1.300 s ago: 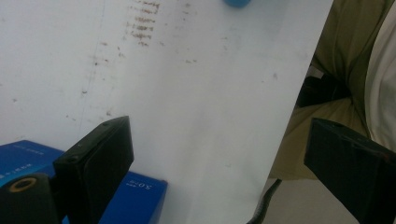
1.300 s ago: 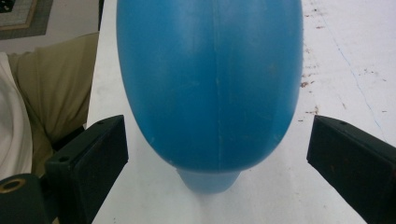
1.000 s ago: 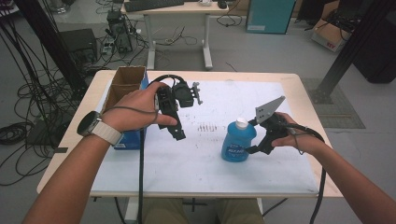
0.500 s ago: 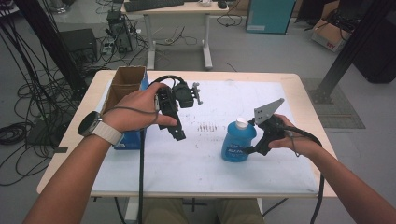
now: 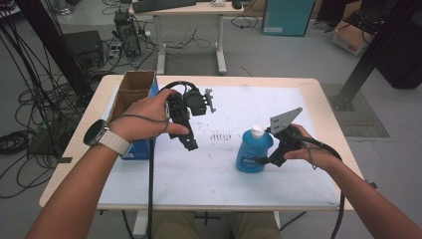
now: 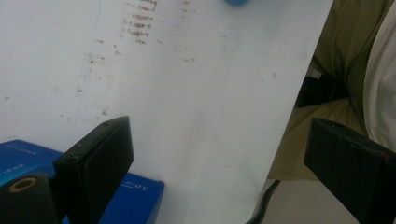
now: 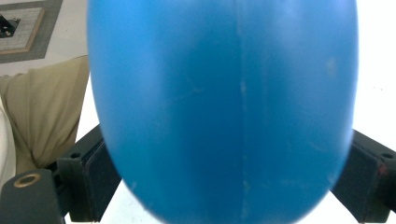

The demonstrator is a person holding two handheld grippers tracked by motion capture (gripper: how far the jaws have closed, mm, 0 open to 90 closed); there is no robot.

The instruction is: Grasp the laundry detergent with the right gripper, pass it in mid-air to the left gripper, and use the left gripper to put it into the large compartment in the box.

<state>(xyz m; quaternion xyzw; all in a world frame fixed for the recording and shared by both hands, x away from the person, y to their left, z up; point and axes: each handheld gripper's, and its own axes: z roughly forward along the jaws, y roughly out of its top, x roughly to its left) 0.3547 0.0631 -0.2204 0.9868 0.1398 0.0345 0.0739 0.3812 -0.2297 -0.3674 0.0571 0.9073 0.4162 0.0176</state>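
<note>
A blue plastic bottle (image 5: 253, 152) with a white cap (image 5: 257, 131) stands upright on the white mat (image 5: 224, 189), right of centre. My right gripper (image 5: 261, 160) comes at it from the right, low on its body. The bottle's blue side (image 7: 224, 112) bulges between the two black jaws, which have just been closing and touch it on both sides. My left gripper (image 5: 186, 142) hangs above the mat's left half, pointing down toward the person. Its jaws stand wide apart (image 6: 219, 158) with nothing between them.
An open cardboard box (image 5: 132, 89) sits at the table's left edge, with a blue box (image 5: 139, 149) (image 6: 135, 196) in front of it. Small brown marks (image 5: 221, 135) dot the mat's middle. The person's lap (image 6: 336, 93) lies just past the near edge.
The right gripper has settled slightly lower and closer against the bottle. The left hand and its gripper have stayed where they were.
</note>
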